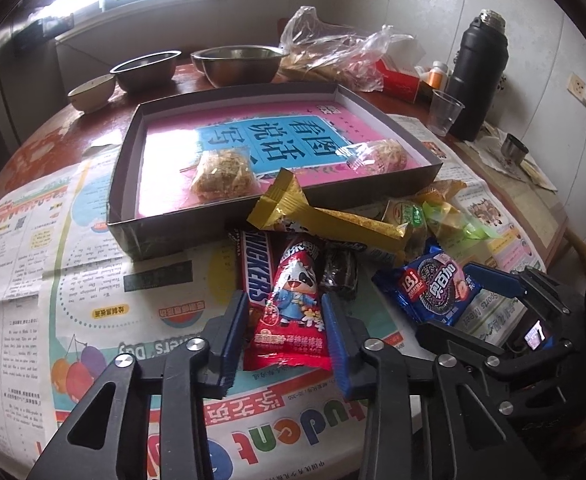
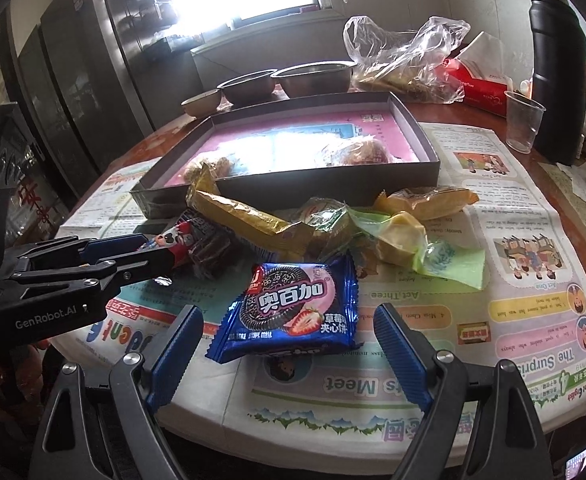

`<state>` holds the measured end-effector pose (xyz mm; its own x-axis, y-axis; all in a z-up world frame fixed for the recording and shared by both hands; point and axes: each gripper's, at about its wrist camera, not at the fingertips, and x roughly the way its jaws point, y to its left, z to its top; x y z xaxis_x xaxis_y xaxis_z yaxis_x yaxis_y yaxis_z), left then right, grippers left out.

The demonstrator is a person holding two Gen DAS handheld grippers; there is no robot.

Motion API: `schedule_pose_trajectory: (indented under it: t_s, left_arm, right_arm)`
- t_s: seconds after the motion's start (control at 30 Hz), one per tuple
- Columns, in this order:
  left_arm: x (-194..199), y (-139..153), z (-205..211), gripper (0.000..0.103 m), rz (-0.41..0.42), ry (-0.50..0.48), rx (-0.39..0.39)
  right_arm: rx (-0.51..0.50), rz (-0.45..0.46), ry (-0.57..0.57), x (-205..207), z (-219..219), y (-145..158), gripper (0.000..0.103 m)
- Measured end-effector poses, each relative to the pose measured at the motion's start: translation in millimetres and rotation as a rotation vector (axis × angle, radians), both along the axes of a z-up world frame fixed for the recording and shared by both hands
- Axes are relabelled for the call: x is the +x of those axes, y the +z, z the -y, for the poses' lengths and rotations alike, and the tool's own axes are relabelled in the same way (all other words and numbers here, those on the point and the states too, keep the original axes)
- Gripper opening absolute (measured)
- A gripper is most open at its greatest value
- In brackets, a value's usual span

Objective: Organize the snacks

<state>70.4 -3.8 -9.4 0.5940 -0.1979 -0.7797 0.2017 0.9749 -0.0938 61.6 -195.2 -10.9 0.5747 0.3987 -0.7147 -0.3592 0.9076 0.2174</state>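
1. Newspaper (image 1: 93,280) covers the round desk (image 1: 53,128).
2. Just behind the snack pile sits a flat box (image 1: 133,220) with two noodle bags inside.
3. Left gripper (image 1: 287,320) squeezes the red candy pack (image 1: 293,300) at the pile's front.
4. Right gripper (image 2: 289,344) stands wide open around the blue cookie pack (image 2: 293,312), not touching it.

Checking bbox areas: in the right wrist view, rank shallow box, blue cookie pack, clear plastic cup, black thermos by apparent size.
1. shallow box
2. blue cookie pack, though it lies nearest the camera
3. black thermos, partly cut off at the frame edge
4. clear plastic cup
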Motion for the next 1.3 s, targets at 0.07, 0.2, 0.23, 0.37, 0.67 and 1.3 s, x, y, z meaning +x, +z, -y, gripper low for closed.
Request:
schedule_pose_trajectory:
  t_s: [0.07, 0.2, 0.23, 0.37, 0.67, 1.3]
  left_arm:
    - [0, -1, 2, 0.034, -0.002, -0.008, 0.010]
    - [-2, -1, 6, 0.030, 0.004, -0.026, 0.026]
    - [-2, -1, 7, 0.030, 0.004, -0.031, 0.031]
    - [-2, -2, 12, 0.029, -0.001, -0.052, 0.052]
    - [-1, -9, 17, 0.025, -0.029, -0.070, 0.053]
    - [-20, -12, -7, 0.019, -0.063, -0.039, 0.049]
  right_arm:
    - [-0.005, 0.001, 0.002, 1, -2, -2, 0.087]
    - [-0.009, -0.006, 0.002, 4, -3, -6, 0.087]
    - [-0.011, -0.002, 0.001, 4, -3, -6, 0.087]
    - [-0.022, 0.008, 0.001, 5, -4, -7, 0.087]
    - [-0.109, 0.063, 0.021, 2, -14, -11, 0.087]
    - [-0.106, 0.098, 0.066, -4, -6, -10, 0.065]
